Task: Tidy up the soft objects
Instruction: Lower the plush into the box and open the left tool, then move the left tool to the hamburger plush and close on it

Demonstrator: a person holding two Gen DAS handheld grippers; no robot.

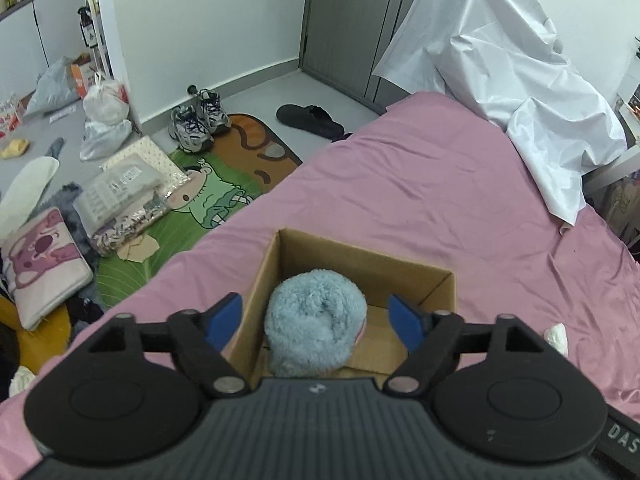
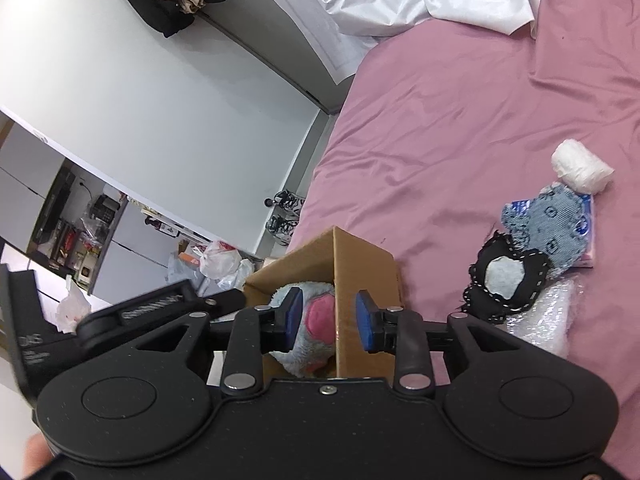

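Note:
An open cardboard box (image 1: 360,266) stands on the pink bed sheet (image 1: 420,184). Inside it stands a rolled fluffy light-blue soft item (image 1: 316,328), with a pink patch showing in the right wrist view (image 2: 318,314). My left gripper (image 1: 316,312) hovers over the box, open wide. The roll sits between its blue fingertips (image 1: 404,318), and neither touches it. My right gripper (image 2: 330,316) straddles the box's near side wall (image 2: 360,268), with one pad inside by the roll and one outside. A small gap shows at the outer pad, so it is open.
On the bed right of the box lie a white rolled sock (image 2: 582,166), a blue patterned cloth (image 2: 552,232), a black stitched piece (image 2: 504,280) and bubble wrap (image 2: 548,316). A white sheet (image 1: 500,52) covers the bed's far end. Shoes (image 1: 198,120), bags and cushions litter the floor left.

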